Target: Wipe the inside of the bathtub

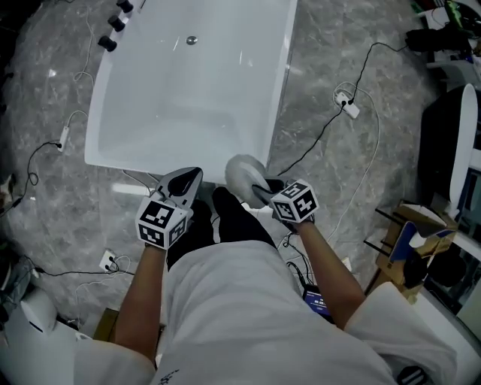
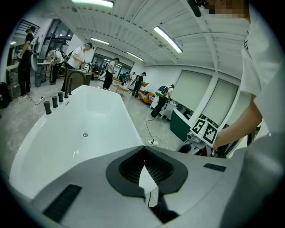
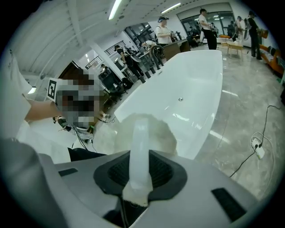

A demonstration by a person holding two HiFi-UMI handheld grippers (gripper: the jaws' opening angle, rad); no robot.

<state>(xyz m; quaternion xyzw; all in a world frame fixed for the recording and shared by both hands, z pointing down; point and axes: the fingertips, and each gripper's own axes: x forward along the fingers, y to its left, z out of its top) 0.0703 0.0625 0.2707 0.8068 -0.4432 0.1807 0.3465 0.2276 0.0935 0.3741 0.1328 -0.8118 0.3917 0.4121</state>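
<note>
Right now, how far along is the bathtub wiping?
Barely begun. Done: the right gripper has its jaws shut on the wiper's handle. In hand: the wiper hangs by the near rim of the tub, not inside it. Left: seemingly the whole inside is yet to be wiped. The left gripper is shut and empty.

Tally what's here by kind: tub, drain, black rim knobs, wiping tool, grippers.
bathtub: 1
drain: 1
black rim knobs: 3
wiping pad: 1
grippers: 2, the left gripper and the right gripper
Total: 8
</note>
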